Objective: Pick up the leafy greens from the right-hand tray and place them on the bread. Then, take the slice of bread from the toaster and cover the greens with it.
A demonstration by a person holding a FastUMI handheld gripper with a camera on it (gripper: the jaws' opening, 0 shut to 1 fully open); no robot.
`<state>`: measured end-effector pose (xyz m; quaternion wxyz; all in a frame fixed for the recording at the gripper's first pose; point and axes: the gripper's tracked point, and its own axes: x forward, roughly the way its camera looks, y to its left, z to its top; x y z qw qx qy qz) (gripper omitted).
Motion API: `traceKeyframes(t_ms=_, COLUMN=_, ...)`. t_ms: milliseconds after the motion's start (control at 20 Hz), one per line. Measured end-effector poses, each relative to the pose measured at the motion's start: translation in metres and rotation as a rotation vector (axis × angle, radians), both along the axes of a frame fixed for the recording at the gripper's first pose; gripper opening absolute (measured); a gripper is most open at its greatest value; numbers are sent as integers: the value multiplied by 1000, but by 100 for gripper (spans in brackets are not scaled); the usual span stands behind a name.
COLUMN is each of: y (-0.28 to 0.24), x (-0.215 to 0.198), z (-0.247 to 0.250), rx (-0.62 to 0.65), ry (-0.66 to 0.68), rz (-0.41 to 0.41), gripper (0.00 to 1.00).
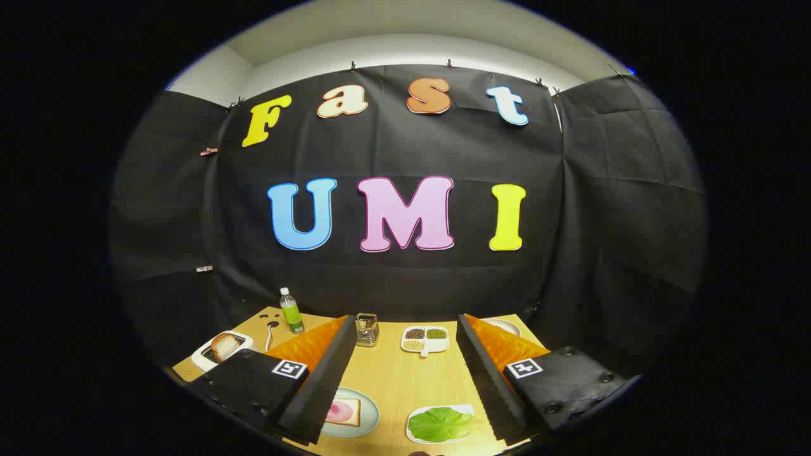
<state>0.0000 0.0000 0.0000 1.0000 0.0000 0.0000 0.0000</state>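
Leafy greens [440, 424] seemingly crosswise between jaws

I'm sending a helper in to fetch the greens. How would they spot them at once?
On the wooden table, look between the open gripper fingers. Near the right finger a white tray holds the leafy greens. The plate beside it holds bread with a pink slice instead.

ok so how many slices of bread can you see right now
2: one bread slice stands in the toaster beyond the open tool; one slice with ham lies on the plate between its fingers.
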Motion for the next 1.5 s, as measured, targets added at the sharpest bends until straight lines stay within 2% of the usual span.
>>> traceKeyframes(t_ms=900, y=2, x=10, z=-47, rx=28, ry=131, rz=48, gripper=97)
traceKeyframes(t_ms=1150, y=-5, x=16, z=-83, rx=43, ry=227, rz=56, gripper=97)
traceKeyframes(t_ms=1500, y=-23, x=17, z=-162, rx=-31, ry=379, rz=53, gripper=97)
